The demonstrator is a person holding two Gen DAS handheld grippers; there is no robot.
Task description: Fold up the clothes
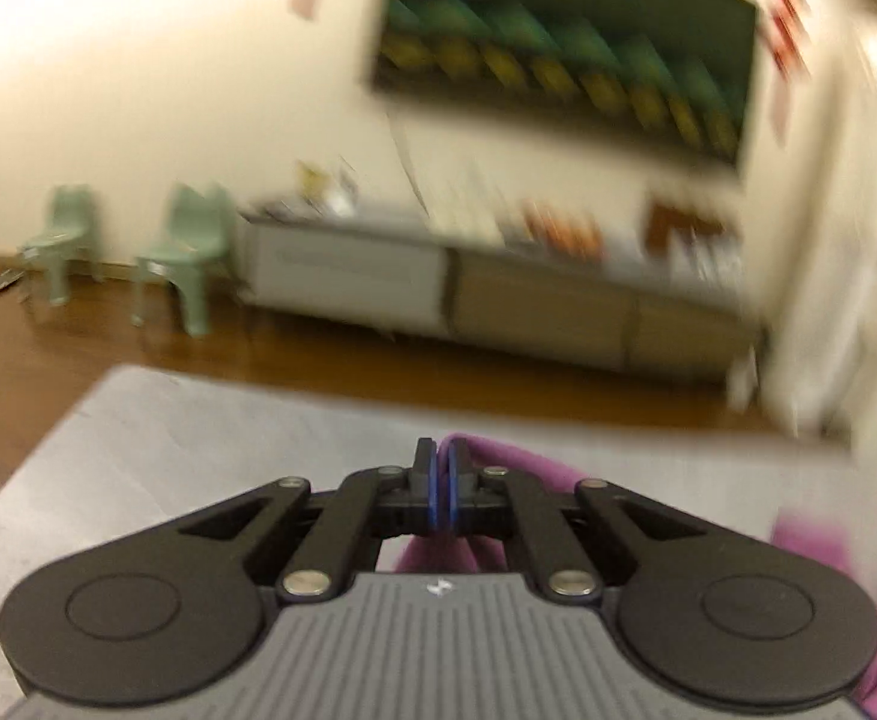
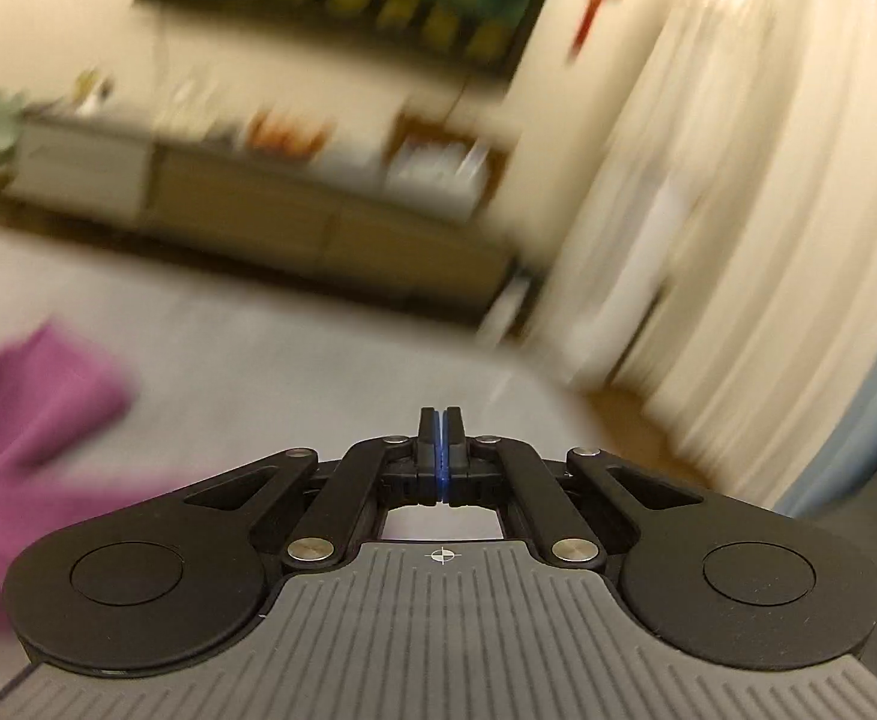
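Looking past our left gripper [image 1: 441,474], we see its jaws closed, with purple cloth [image 1: 810,540] just behind and below them; whether they pinch it we cannot tell. Our right gripper [image 2: 441,444] is closed on nothing, cloth [image 2: 36,396] at left. Grey table [image 2: 318,360] lies bare ahead, its edge mid-frame.

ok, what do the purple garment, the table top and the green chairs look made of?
Garment: soft matte fabric, probably a knit; it slumps in folds, blur hides the weave.
Table top: grey matte cover, maybe cloth or felt; faint creases, no gloss.
Chairs: likely moulded plastic; one-piece pale green shapes with a smooth, slightly shiny surface.
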